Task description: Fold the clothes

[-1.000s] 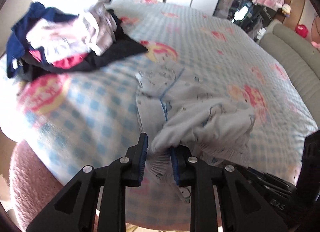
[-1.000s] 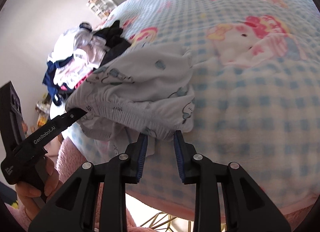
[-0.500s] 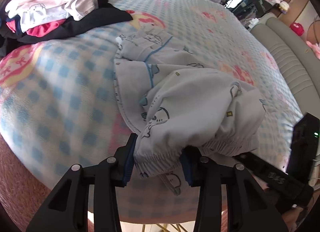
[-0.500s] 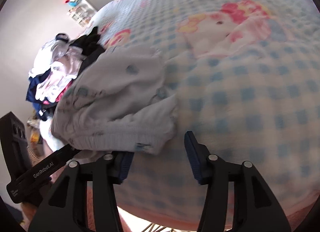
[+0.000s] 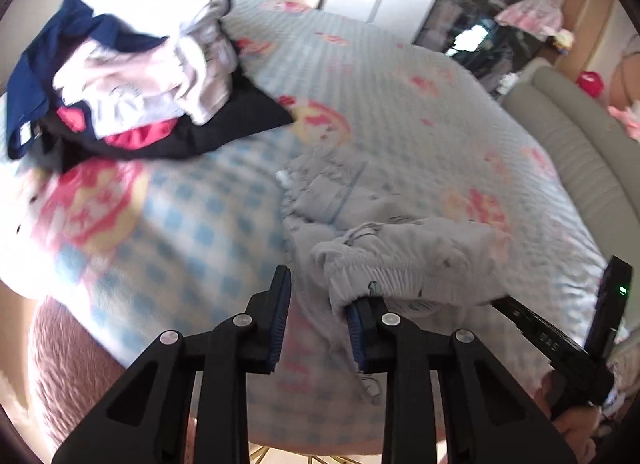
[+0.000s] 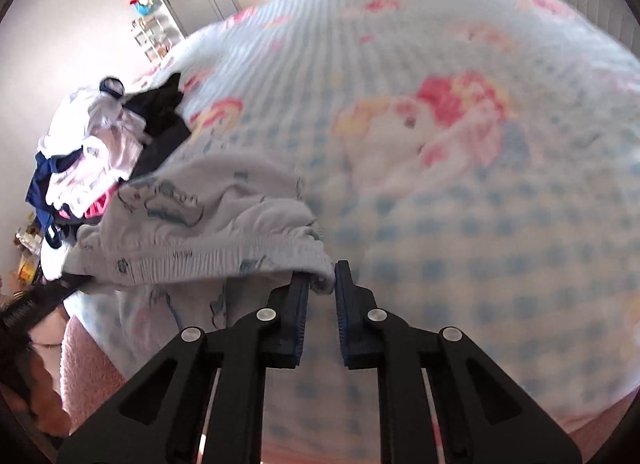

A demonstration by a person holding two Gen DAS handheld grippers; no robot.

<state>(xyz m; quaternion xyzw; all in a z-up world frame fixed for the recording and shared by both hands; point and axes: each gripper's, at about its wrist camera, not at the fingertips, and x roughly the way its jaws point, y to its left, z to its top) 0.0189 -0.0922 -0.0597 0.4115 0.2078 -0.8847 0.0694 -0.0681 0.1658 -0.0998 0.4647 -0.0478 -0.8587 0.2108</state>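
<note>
Left tool (image 5: 316, 318) now gaped wide, waistband of grey printed pants (image 5: 400, 260) slipped to its right finger only, right tool (image 6: 322, 296) now pinched narrow on opposite waistband corner on bed (image 6: 480, 224), likely regrasp mid-fold.

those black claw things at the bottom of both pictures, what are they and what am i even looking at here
Each is a hand-held two-finger claw with a fisheye camera behind it; a person carries one in each hand, so there is no robot. One picture looks along the left claw, the other along the right claw. Both look over a bed with a blue checked bedspread. On it lie a light grey printed garment and, further back, a pile of mixed clothes. The right claw is pinched shut on the garment's elastic waistband. The left claw's fingers stand apart, with the same garment draped over one finger.
</note>
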